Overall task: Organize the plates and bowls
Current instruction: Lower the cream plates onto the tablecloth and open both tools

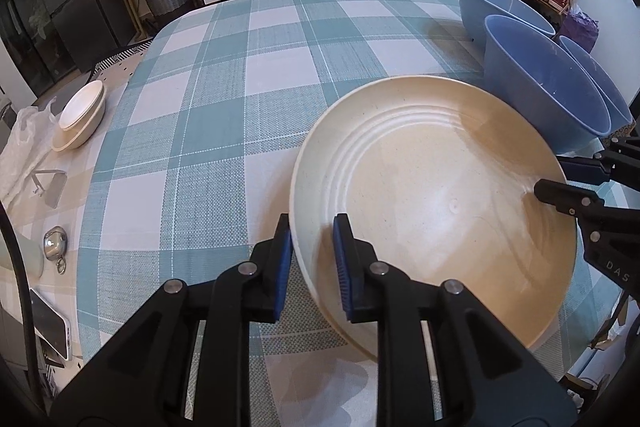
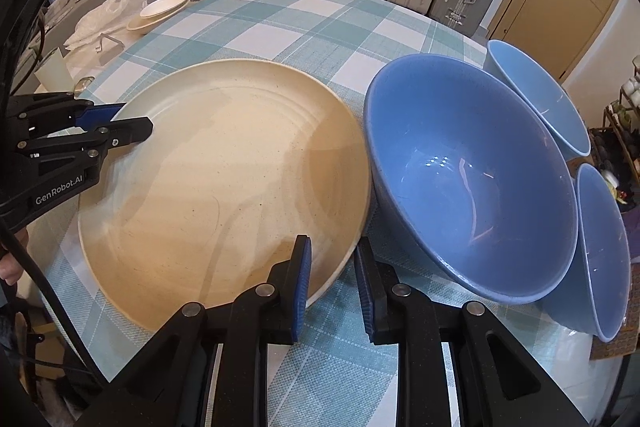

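Note:
A large cream plate (image 1: 440,211) lies on the checked tablecloth; it also shows in the right wrist view (image 2: 224,195). My left gripper (image 1: 312,263) straddles its left rim, one finger inside and one outside, with a gap to the rim. My right gripper (image 2: 332,287) straddles its opposite rim the same way. Three blue bowls (image 2: 472,167) stand just right of the plate; they also show in the left wrist view (image 1: 540,87). Two stacked cream dishes (image 1: 80,115) sit at the table's far left.
The checked table (image 1: 248,75) stretches back beyond the plate. A white plastic bag (image 2: 108,11), a metal stand, a small metal object (image 1: 54,243) and a phone (image 1: 52,327) lie along the left edge. Drawers, suitcases and a shoe rack stand beyond.

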Available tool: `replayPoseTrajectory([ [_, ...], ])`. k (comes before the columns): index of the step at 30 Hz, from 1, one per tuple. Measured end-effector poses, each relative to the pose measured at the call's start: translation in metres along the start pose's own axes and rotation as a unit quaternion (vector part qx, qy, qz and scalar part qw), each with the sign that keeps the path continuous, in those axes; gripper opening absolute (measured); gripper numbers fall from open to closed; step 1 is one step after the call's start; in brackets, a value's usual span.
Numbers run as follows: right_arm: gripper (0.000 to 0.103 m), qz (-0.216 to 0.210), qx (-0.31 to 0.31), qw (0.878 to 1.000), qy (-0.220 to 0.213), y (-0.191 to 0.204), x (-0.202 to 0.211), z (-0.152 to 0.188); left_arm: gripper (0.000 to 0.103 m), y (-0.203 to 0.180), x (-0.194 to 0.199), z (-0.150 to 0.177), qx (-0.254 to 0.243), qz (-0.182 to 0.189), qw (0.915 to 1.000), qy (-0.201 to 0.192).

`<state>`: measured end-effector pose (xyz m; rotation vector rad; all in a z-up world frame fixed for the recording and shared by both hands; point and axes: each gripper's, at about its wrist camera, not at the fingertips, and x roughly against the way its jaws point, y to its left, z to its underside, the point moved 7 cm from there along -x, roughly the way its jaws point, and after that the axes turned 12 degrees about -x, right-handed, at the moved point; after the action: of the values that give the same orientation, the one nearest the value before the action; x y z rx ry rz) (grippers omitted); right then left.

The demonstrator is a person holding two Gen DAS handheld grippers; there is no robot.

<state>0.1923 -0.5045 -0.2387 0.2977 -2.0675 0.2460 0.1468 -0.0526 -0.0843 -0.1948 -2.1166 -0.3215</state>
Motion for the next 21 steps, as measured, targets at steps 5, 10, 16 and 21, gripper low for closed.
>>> replayPoseTrajectory([
  [5,0.022,0.003,0.001,1.0,0.002,-0.0015,-0.0034,0.0024,0.018,-0.0038,-0.0024,0.0005,-0.008,-0.008,0.9999,0.0],
  [10,0.022,0.002,0.0,1.0,0.002,-0.0018,-0.004,0.0021,0.018,-0.0043,-0.0037,0.0,-0.007,-0.004,1.0,0.002],
  [16,0.022,-0.009,-0.007,1.0,0.005,-0.0039,-0.0033,0.0022,0.019,-0.0037,-0.0036,-0.0006,0.001,0.005,1.0,0.006],
  [21,0.034,-0.029,-0.008,1.0,0.0,-0.0026,0.0038,0.0016,0.028,-0.0011,0.0038,-0.0018,0.014,0.022,0.9997,-0.004],
])
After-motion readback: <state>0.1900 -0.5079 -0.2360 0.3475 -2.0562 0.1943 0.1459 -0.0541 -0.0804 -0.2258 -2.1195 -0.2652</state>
